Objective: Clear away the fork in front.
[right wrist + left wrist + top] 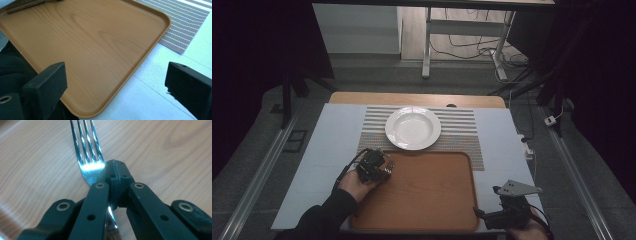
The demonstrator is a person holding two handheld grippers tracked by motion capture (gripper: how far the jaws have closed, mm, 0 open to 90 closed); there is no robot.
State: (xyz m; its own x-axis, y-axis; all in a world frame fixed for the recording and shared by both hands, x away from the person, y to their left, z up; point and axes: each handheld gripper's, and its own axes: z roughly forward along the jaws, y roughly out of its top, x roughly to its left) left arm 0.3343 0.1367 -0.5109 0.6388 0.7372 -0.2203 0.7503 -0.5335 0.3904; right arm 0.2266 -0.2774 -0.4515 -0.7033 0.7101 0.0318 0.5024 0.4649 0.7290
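A metal fork [87, 152] lies over the wooden tray [162, 150], its tines pointing away from the camera. My left gripper [115, 167] is shut on the fork's neck, just behind the tines. In the high view the left gripper [384, 167] sits at the tray's [427, 200] left edge, near its far corner, with the fork [388, 164] poking out. My right gripper [115, 82] stands open and empty at the tray's [82, 47] near right corner, where the high view shows the right gripper [484, 216] low over the table edge.
A white plate [413, 128] rests on a striped placemat [462, 130] beyond the tray. A pale cloth [327, 150] covers the table. A dark sleeve [10, 67] lies at the tray's near edge. Desk legs and cables stand on the floor beyond.
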